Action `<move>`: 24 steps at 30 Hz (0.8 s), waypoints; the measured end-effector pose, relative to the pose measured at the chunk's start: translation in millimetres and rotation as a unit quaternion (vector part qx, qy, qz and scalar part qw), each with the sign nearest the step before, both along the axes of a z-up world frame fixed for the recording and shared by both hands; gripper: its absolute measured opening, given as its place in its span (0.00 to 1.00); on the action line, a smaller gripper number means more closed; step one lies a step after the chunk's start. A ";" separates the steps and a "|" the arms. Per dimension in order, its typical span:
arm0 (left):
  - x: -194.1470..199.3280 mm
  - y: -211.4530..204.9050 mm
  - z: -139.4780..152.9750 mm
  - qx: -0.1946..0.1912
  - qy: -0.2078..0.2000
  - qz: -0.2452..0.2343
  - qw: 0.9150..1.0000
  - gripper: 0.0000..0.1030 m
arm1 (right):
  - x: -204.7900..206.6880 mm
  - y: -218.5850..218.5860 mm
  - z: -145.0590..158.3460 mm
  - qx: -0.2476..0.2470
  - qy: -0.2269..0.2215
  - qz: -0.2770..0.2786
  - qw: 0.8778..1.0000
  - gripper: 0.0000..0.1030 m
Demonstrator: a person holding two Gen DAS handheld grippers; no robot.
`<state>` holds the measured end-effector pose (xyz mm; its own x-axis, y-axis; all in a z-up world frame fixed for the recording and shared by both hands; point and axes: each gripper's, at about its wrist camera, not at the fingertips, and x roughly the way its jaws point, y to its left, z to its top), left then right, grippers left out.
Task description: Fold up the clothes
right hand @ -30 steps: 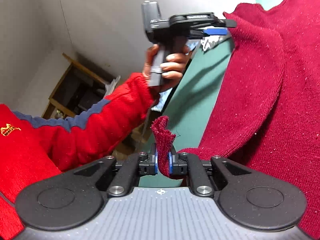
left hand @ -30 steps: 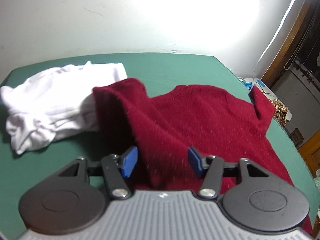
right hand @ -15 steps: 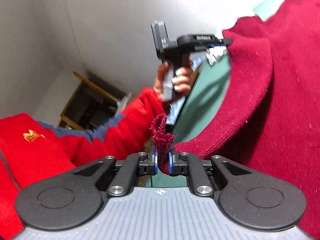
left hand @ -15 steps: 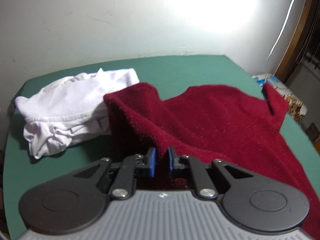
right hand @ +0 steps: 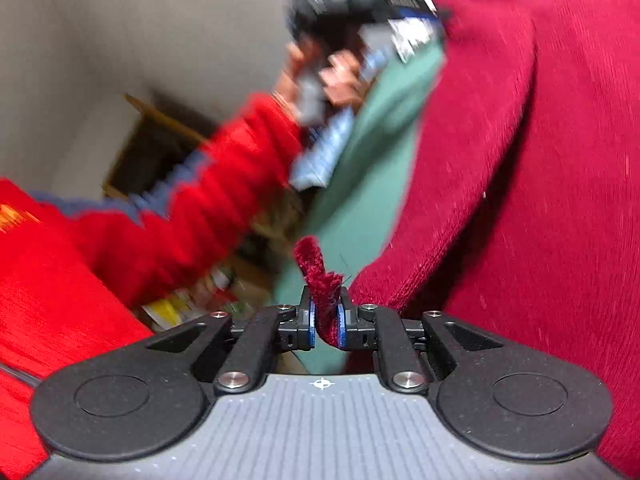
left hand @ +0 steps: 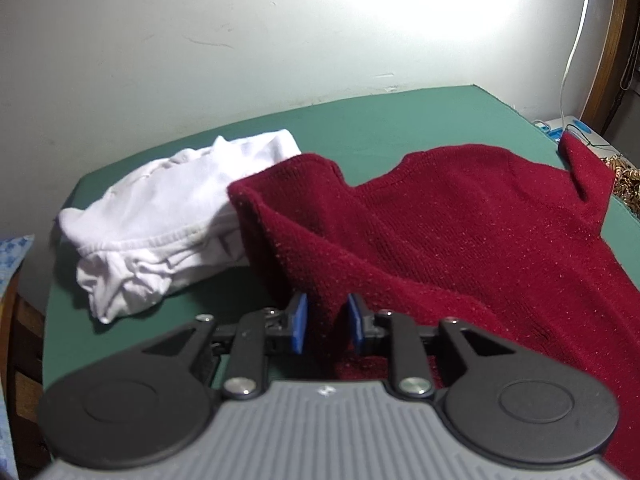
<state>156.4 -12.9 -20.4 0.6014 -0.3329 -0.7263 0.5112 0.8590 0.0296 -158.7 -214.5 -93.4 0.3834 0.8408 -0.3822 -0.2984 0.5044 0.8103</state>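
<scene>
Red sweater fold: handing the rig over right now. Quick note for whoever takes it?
Left gripper: fingers around a raised fold of the red sweater, small gaps at the pads, grip not certain.
Right gripper: shut on a bunched sweater edge.
Sweater lies spread on the green table, its left part lifted. White garment sits crumpled at the left, partly under the sweater.
Done: both pick points reached. Left: confirm the left grip, make the fold, then the white garment.
</scene>
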 end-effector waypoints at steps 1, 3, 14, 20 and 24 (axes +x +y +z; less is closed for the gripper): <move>-2.0 1.8 1.5 0.004 -0.004 0.002 1.000 0.36 | -0.1 2.9 -5.0 -0.017 0.007 0.002 1.000 0.14; -8.8 6.4 5.6 0.016 -0.018 0.006 1.000 0.37 | -0.7 6.1 -10.0 -0.039 0.015 0.004 0.999 0.26; -90.0 -28.7 -14.5 0.007 0.003 -0.098 0.995 0.37 | 9.0 -5.3 21.9 -0.035 -0.042 -0.050 0.997 0.20; -101.0 -28.9 -45.9 0.023 0.009 -0.098 0.995 0.36 | 12.4 4.9 10.1 -0.065 -0.032 -0.025 0.997 0.13; -103.2 -21.0 -32.3 -0.007 0.020 -0.079 0.997 0.30 | 8.7 7.9 4.8 -0.070 -0.028 0.000 0.997 0.16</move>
